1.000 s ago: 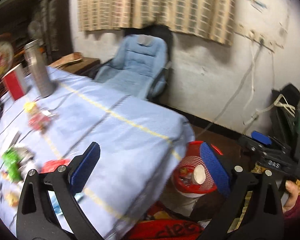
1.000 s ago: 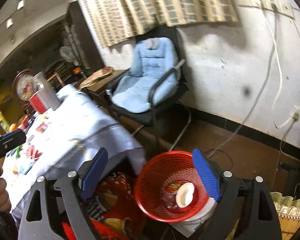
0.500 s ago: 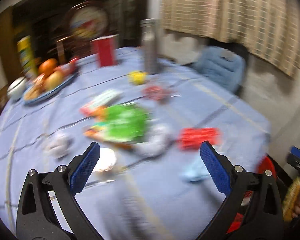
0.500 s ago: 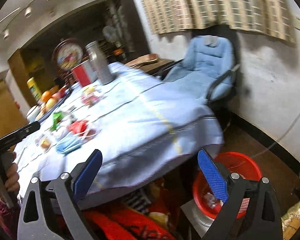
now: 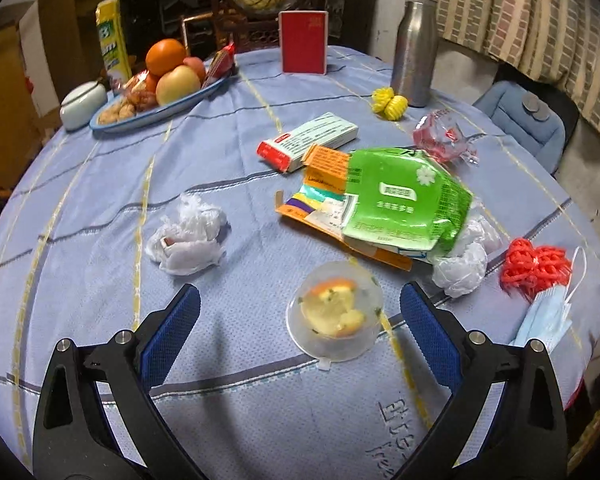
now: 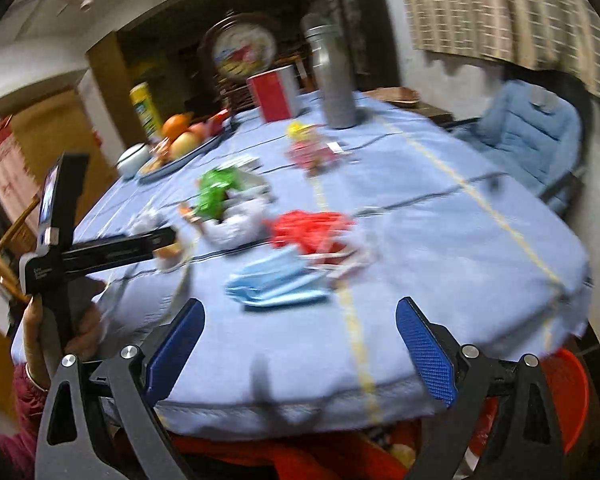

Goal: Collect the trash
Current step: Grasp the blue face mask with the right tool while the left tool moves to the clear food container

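The worktop (image 5: 100, 208) carries the trash in a loose heap near its middle, so both grippers can reach it from this edge. The red bin (image 6: 568, 392) stands on the floor under the worktop's edge (probably so that things can be dropped straight down). The green pack (image 5: 400, 200) lies across an orange box (image 5: 324, 168). The clear cup (image 5: 334, 316) sits between the wide-open, empty jaws of the left gripper (image 5: 300, 328), likely the next pick. The right gripper (image 6: 300, 340) is also wide open and empty, near the blue mask (image 6: 276, 280).

Two tissue wads (image 5: 188, 236) (image 5: 462, 264), one cup (image 5: 334, 316), two boxes (image 5: 308, 140) (image 5: 328, 200), one mask (image 5: 546, 316).
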A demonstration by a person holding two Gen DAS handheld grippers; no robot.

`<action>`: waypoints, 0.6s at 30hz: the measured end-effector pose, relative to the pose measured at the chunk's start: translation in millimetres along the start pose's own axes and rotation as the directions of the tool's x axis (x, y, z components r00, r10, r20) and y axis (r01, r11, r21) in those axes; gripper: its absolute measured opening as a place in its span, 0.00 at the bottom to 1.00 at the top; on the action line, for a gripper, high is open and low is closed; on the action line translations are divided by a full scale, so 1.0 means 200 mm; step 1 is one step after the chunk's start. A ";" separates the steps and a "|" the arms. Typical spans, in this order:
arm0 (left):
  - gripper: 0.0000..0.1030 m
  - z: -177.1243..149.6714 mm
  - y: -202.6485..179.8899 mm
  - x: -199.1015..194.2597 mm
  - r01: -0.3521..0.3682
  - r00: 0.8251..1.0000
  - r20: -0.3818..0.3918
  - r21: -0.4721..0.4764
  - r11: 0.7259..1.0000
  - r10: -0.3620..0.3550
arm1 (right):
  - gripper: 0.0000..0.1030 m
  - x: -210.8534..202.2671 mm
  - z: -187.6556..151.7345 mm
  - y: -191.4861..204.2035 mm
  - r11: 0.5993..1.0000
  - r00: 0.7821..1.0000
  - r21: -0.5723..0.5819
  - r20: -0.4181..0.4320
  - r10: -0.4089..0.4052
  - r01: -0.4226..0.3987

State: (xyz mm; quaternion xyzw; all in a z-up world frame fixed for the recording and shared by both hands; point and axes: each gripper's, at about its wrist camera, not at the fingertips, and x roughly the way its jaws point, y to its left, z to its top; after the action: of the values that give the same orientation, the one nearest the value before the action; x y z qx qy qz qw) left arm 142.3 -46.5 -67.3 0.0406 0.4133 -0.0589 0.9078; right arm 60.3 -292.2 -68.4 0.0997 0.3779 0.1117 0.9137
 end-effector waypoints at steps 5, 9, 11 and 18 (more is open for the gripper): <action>0.94 0.00 -0.03 0.04 -0.006 0.999 -0.036 0.046 0.999 0.007 | 0.92 0.13 0.02 0.12 0.999 0.999 -0.052 -0.037 0.008 -0.010; 0.94 -0.01 -0.03 0.07 -0.005 0.998 -0.067 0.037 0.999 0.007 | 0.92 0.21 0.03 0.14 0.998 0.998 -0.060 -0.050 -0.030 0.027; 0.94 0.00 -0.02 0.10 0.012 0.994 -0.105 0.027 1.000 -0.009 | 0.92 0.25 0.05 0.12 0.998 0.997 -0.046 -0.065 -0.043 0.040; 0.94 -0.01 -0.04 0.17 0.036 0.983 -0.184 0.058 0.998 -0.024 | 0.70 0.28 0.04 0.08 0.995 0.997 -0.074 -0.036 -0.070 0.067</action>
State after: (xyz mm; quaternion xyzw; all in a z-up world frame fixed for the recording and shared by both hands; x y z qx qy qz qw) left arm 162.3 -56.5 -95.3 0.0673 0.4938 -0.0811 0.8632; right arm 102.1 -261.8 -96.9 0.0510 0.3944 0.0961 0.9125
